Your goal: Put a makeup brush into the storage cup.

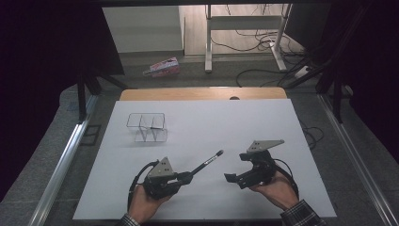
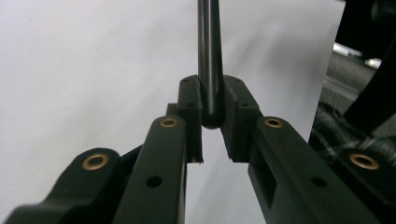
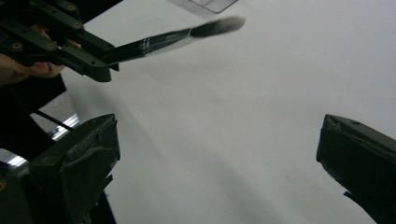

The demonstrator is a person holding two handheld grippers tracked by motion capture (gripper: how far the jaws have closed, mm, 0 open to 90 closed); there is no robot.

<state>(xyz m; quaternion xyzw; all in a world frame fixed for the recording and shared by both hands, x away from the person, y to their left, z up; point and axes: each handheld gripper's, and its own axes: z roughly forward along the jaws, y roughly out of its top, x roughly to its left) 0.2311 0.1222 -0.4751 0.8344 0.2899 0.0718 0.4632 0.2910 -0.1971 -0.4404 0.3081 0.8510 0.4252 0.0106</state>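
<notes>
Left gripper [image 1: 184, 178] fingers clamp the brush [image 1: 207, 163] by its handle end — bristles raised over the counter [image 1: 263, 117], free for handover. Right gripper [image 1: 235, 181] fingers spread wide, empty.

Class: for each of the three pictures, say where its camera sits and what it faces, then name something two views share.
High view: above the person's side, looking forward and down on the white table; both hands, left gripper, right gripper.
Left gripper view: on that gripper, along jaws clamping the brush handle.
Right gripper view: along open jaws, toward the left gripper.
Shared: the brush, the clear organizer.
</notes>
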